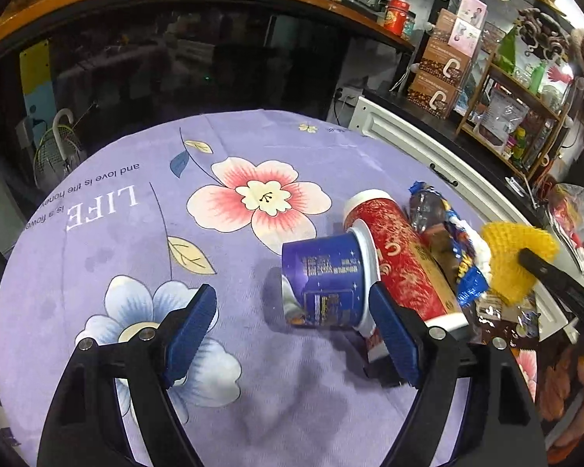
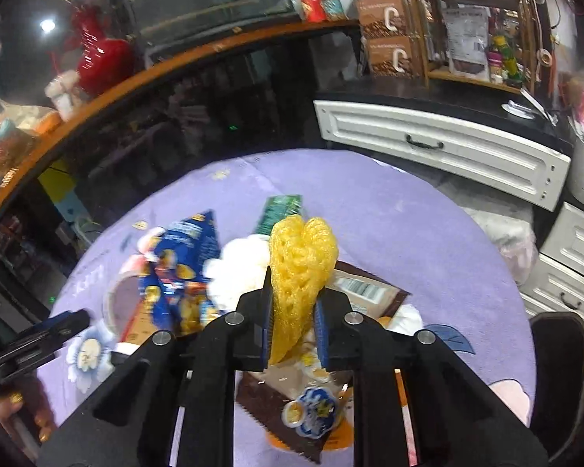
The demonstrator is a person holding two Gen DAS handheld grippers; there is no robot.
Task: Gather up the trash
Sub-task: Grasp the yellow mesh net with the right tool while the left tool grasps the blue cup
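Yellow foam net (image 2: 298,268) sits pinched in your right gripper (image 2: 294,330) above the wrapper pile (image 2: 183,272), so carry it off, while your spread left gripper (image 1: 292,327) needs only to close around the blue cup (image 1: 325,282).

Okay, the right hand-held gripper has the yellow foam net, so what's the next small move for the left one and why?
Probably ease the left hand-held gripper forward and a little right so its open jaws straddle the blue cup, then close. The cup lies on its side on the purple cloth just ahead, nearer the right finger, while the right hand-held gripper is already shut on the yellow foam net.
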